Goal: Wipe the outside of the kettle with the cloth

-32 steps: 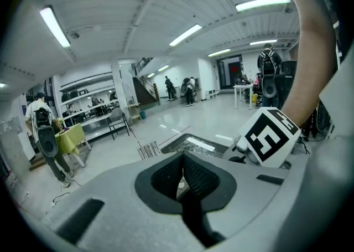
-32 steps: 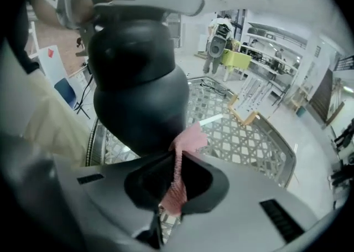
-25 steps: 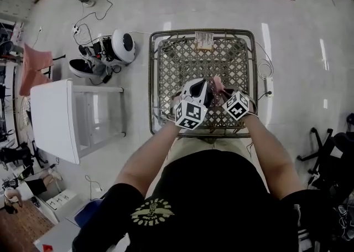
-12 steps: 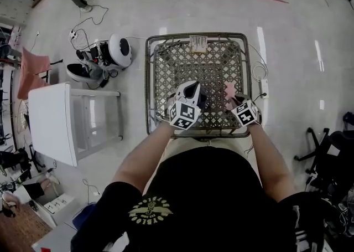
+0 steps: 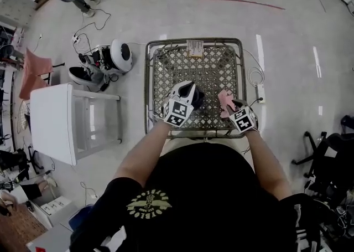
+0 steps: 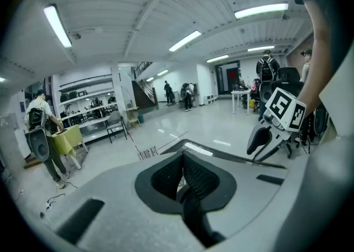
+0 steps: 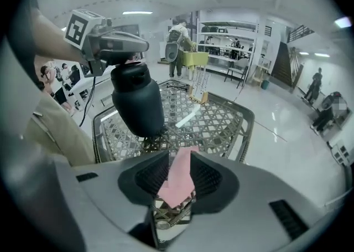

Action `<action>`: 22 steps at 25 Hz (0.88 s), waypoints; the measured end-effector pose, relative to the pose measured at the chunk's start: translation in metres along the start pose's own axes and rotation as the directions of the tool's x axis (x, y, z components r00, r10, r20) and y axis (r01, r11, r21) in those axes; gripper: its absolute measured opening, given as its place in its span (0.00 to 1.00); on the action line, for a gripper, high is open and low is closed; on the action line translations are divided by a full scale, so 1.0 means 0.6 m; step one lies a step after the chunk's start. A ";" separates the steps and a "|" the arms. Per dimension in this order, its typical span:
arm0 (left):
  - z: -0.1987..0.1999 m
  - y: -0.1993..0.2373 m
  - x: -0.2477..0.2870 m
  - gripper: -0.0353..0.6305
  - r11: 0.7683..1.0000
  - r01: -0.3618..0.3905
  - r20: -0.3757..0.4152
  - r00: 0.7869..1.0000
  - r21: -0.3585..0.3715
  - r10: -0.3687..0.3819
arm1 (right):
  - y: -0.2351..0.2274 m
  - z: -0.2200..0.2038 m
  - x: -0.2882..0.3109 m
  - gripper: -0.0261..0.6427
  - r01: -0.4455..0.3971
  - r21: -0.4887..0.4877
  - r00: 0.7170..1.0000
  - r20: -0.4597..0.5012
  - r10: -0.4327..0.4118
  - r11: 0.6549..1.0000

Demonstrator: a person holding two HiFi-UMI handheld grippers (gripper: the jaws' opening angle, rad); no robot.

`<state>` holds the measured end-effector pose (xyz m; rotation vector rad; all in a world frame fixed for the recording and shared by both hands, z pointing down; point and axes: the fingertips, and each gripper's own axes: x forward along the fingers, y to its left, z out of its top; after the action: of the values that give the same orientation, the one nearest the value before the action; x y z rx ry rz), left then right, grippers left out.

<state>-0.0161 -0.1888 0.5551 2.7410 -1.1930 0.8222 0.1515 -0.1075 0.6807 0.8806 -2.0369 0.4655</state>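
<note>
The dark kettle (image 5: 196,97) hangs by its top from my left gripper (image 5: 187,94), over the near part of the lattice metal table (image 5: 193,62). In the right gripper view the kettle (image 7: 137,98) is upright, its base close to the lattice, with the left gripper (image 7: 119,43) shut on its top. The left gripper view shows those jaws (image 6: 182,159) closed together. My right gripper (image 5: 229,108) is to the kettle's right, apart from it. Its jaws (image 7: 178,162) have just been opening. The pink cloth (image 7: 178,181) still sits loosely between them, and its pink corner (image 5: 224,100) sticks out.
A white strip (image 7: 188,117) lies on the lattice and a label (image 5: 193,47) hangs at the table's far rim. On the floor are a white side table (image 5: 52,121), a round white device (image 5: 121,56) with cables, and a power strip (image 5: 260,93). An office chair (image 5: 326,151) stands right.
My right gripper has carried the pink cloth to the right, away from the kettle, and its jaws have parted. The left gripper and kettle have hardly moved.
</note>
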 end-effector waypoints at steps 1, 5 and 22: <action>0.008 0.006 -0.004 0.06 1.000 -0.016 0.015 1.000 -0.010 0.016 | 0.001 0.004 -0.007 0.20 0.000 -0.003 1.000 0.001 0.000 1.000; 0.036 0.037 -0.033 0.06 0.991 -0.092 0.071 0.993 -0.094 0.098 | -0.008 0.037 -0.045 0.20 0.016 0.013 0.998 0.057 -0.017 1.000; 0.205 0.094 -0.250 0.06 0.931 -0.214 0.255 0.922 -0.295 0.292 | -0.014 0.354 -0.346 0.06 -0.028 0.069 0.790 0.613 -0.020 0.997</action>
<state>-0.0842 -0.1575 0.3675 2.5825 -1.6094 0.2372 0.1209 -0.1543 0.3888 1.1862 -2.6267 0.2711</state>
